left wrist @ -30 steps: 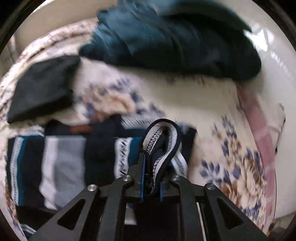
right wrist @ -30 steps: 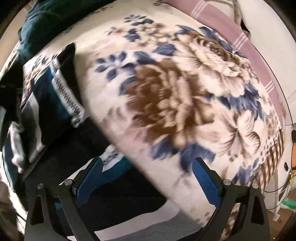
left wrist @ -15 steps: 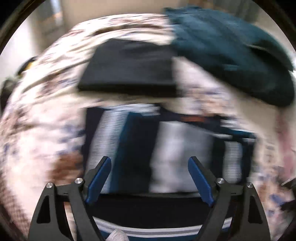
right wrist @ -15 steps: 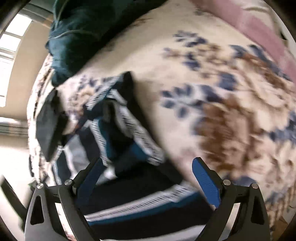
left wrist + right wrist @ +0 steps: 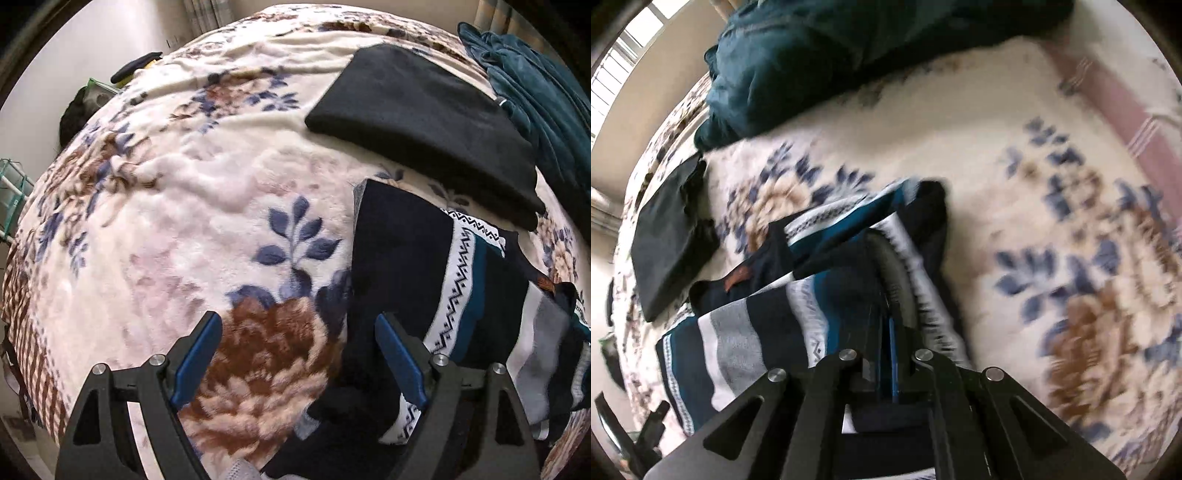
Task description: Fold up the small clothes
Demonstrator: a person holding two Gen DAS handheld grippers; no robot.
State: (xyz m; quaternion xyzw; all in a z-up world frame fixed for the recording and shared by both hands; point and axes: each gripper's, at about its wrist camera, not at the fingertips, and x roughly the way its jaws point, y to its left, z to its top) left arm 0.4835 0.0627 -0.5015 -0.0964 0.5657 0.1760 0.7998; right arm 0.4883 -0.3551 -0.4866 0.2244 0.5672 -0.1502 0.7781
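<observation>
Two hand-held grippers were at work over the bed (image 5: pixel 192 206), and you had them in opposite states. Your right hand-held gripper (image 5: pixel 892 325) was clamped on a fold of the striped garment (image 5: pixel 798 317) at its right edge, the patterned band bunched up between the pads. Your left hand-held gripper (image 5: pixel 295 354) stood wide open with nothing between its fingers, its right finger over the garment's dark left end (image 5: pixel 399 280) and its left finger over the floral blanket.

The risk, as I judged it, lay in that single pinch: it caught a bunched ridge, so a pull could have dragged the whole piece across the plush blanket or lifted only one layer and skewed the fold. The open left hand-held gripper could also have pinched blanket pile along with the cloth.

Room was tight on the far side. A folded black garment (image 5: pixel 424 122) lay just beyond the striped one, and a dark teal pile (image 5: pixel 543 107) sat further back. To the left, the blanket was free of clothes up to the bed's edge.
</observation>
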